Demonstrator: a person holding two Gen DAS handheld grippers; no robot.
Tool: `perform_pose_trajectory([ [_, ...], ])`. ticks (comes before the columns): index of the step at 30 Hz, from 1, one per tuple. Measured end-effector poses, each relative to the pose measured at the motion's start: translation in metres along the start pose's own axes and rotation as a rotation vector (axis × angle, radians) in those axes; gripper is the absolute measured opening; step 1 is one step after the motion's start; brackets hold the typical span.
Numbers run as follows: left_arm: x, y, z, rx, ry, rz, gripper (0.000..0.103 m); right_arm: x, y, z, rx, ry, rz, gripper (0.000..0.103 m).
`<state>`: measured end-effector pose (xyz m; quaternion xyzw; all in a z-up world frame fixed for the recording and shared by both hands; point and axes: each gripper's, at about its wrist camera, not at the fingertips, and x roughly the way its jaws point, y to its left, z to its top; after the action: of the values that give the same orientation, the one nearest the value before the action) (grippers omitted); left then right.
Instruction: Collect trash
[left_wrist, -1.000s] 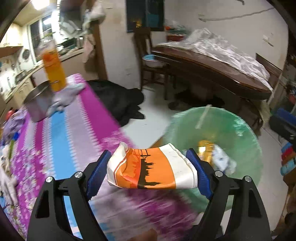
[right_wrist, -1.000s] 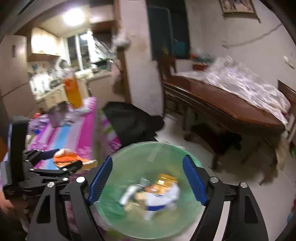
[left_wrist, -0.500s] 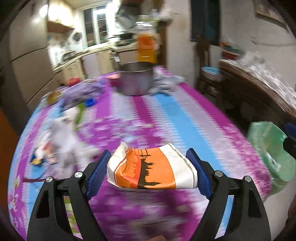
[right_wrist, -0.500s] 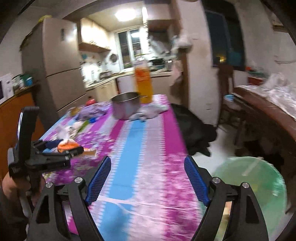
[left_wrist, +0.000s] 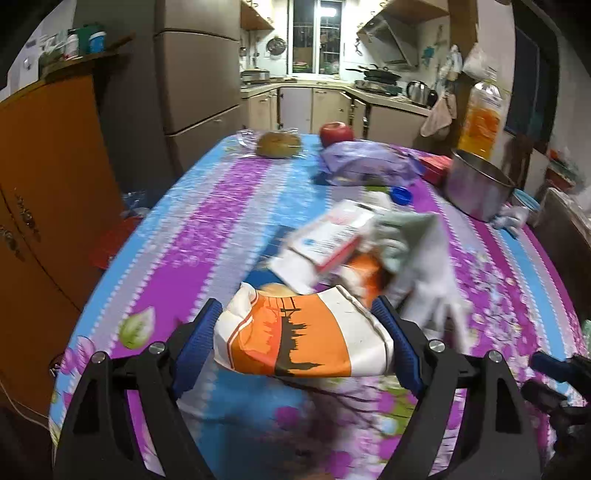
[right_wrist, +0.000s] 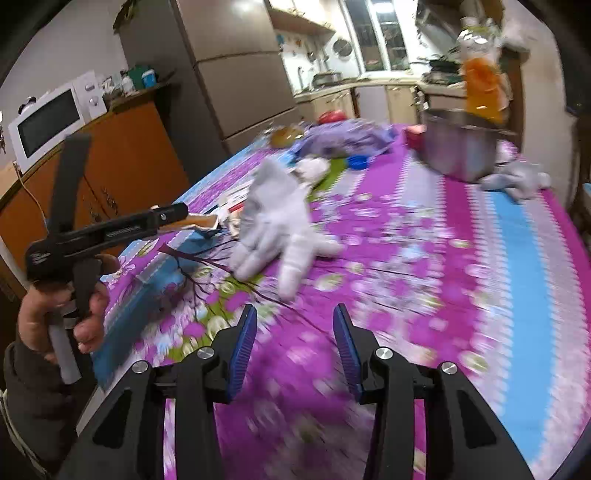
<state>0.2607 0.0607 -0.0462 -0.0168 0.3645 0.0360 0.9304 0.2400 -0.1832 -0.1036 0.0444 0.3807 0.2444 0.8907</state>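
Note:
My left gripper (left_wrist: 300, 334) is shut on an orange and white wrapper (left_wrist: 303, 339) and holds it above the near part of the flowered tablecloth (left_wrist: 221, 206). Just beyond it lies a pile of trash: a white and red carton (left_wrist: 334, 232), crumpled packets and a white glove (left_wrist: 428, 266). My right gripper (right_wrist: 291, 349) is open and empty, its jaws partly closed, low over the cloth. The white glove (right_wrist: 273, 225) lies ahead of it. The left gripper (right_wrist: 110, 229) shows from the side at the left, with the wrapper's edge (right_wrist: 201, 220) at its tip.
At the far end of the table stand a steel pot (left_wrist: 476, 188), an orange juice bottle (left_wrist: 480, 118), a purple bag (left_wrist: 365, 162), a red apple (left_wrist: 335, 133), a brown fruit (left_wrist: 277, 144) and a blue cap (left_wrist: 402, 195). An orange cabinet (left_wrist: 48, 177) and a fridge (left_wrist: 199, 85) stand left.
Both grippers have swung left, away from the green-lined bin and back over the table. The left still holds the wrapper. The right gripper's jaws have narrowed.

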Motion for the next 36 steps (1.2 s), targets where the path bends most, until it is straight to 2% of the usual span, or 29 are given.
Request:
perform_pose_trajectory([
  [8,0.033,0.027,0.009,0.066,0.017,0.009,0.082,0.061,0.013,0.015,0.002,0.086,-0.06,0.044],
  [12,0.047,0.021,0.021,0.142,0.018,-0.055,0.084,0.072,0.018,0.023,-0.026,0.091,-0.092,0.043],
  [13,0.047,0.018,0.025,0.167,0.004,-0.062,0.085,0.074,0.018,0.024,-0.034,0.093,-0.102,0.039],
  [14,0.049,0.017,0.027,0.184,-0.003,-0.076,0.086,0.074,0.018,0.024,-0.042,0.095,-0.117,0.016],
  [17,0.054,0.025,0.038,0.178,0.001,-0.133,0.086,0.066,0.016,0.024,-0.041,0.057,-0.113,0.005],
  [21,0.055,0.04,0.032,0.16,0.024,-0.15,0.086,0.039,0.013,0.024,-0.033,-0.023,-0.096,0.005],
  [24,0.047,0.042,0.014,0.171,0.036,-0.188,0.088,0.019,0.015,0.024,-0.041,-0.069,-0.09,0.004],
  [29,0.047,0.034,-0.006,0.206,0.048,-0.163,0.092,-0.004,0.022,0.027,-0.054,-0.132,-0.099,0.004],
  [34,0.056,0.026,-0.012,0.243,0.056,-0.14,0.094,-0.031,0.027,0.033,-0.068,-0.194,-0.107,0.004],
  [36,0.064,0.026,-0.012,0.24,0.093,-0.13,0.094,-0.039,0.029,0.034,-0.073,-0.206,-0.107,0.004],
])
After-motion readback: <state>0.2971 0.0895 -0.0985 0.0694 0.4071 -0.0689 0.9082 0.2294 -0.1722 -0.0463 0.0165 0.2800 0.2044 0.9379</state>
